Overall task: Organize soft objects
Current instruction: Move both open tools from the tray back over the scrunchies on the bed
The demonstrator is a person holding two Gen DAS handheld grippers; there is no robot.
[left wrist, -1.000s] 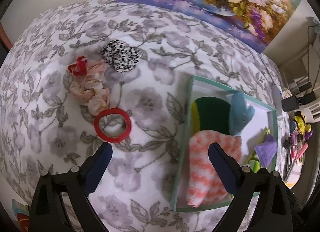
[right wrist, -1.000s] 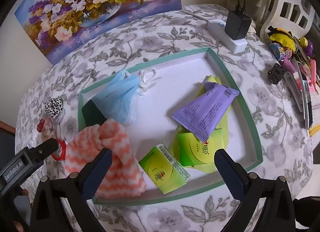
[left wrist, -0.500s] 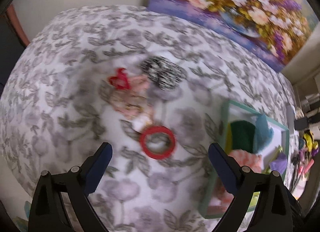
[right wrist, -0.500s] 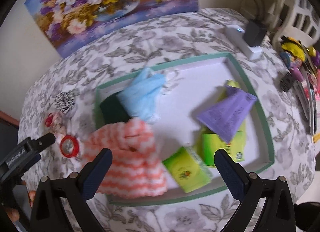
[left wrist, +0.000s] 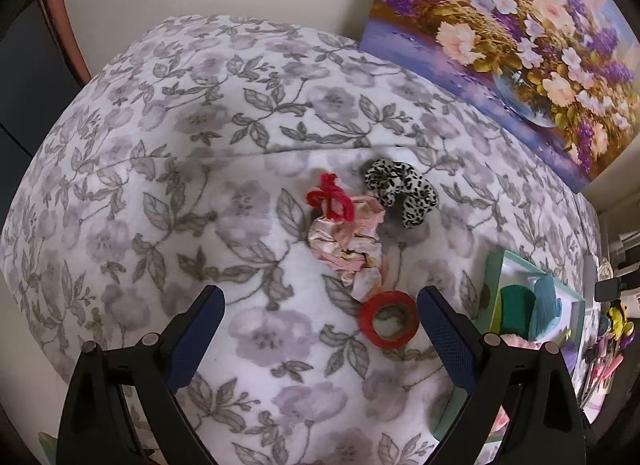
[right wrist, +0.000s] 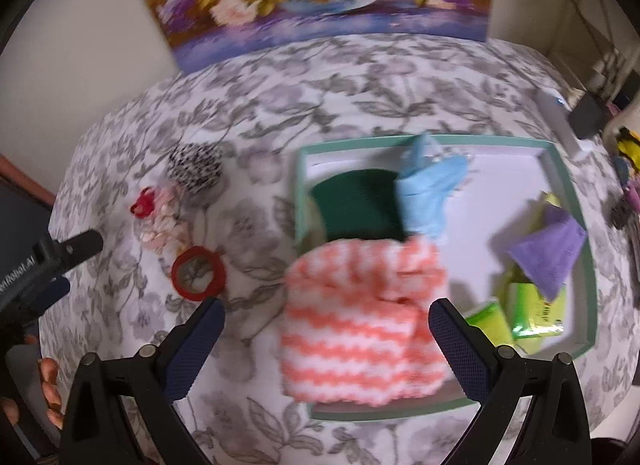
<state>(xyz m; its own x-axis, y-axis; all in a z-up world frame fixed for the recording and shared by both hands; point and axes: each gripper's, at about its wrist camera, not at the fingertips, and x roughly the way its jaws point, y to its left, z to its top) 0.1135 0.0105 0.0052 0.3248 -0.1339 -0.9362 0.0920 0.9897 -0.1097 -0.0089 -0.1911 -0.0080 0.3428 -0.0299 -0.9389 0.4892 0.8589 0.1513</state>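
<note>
Jaws spread wide and empty on the left gripper (left wrist: 320,307), hovering over the floral cloth (left wrist: 160,193); red ring (left wrist: 388,319) between its fingertips; pink scrunchie (left wrist: 348,241) beyond, then leopard scrunchie (left wrist: 400,191); right gripper (right wrist: 326,315) gapes over the striped cloth (right wrist: 360,321) in the green tray (right wrist: 568,181).

Fleecy matt cloth covers the table (left wrist: 248,193); the pink scrunchie (left wrist: 346,239) looks satiny, the striped towel (right wrist: 360,321) fluffy, the purple packet (right wrist: 550,255) smooth plastic.

Three scrunchies (left wrist: 401,191) (left wrist: 347,245) (left wrist: 330,201), one red ring (left wrist: 388,324), one tray (right wrist: 573,193), one striped cloth (right wrist: 360,317).
</note>
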